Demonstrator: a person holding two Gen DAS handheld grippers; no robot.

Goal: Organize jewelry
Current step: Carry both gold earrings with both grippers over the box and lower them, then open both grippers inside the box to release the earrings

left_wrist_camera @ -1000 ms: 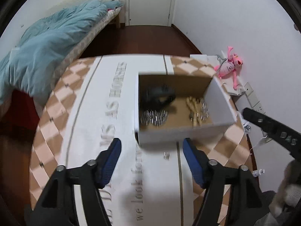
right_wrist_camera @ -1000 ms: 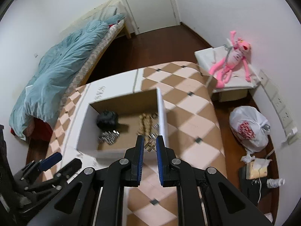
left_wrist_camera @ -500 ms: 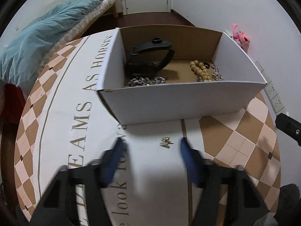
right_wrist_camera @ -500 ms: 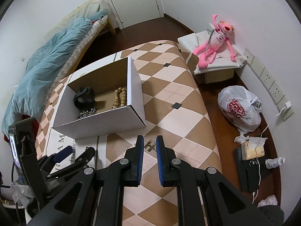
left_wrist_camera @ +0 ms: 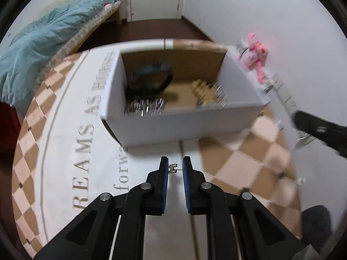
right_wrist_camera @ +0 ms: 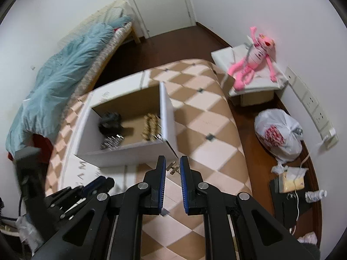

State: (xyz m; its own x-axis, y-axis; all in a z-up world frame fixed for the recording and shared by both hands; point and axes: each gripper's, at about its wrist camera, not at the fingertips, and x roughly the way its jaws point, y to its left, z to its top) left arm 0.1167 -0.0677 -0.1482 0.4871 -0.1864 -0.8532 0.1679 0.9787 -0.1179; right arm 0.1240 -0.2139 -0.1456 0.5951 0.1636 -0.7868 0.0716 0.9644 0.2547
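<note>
Because each small metal piece is pinched only at the very fingertips, either could slip and drop onto the desk short of the box; that is my judgement, not observed. Left gripper: jaws nearly together, clamped on a tiny silver earring; right gripper: jaws likewise clamped on a small gold charm. Both pieces hang just in front of the open box, which holds a beaded bracelet, silver chain and a dark item.
</note>
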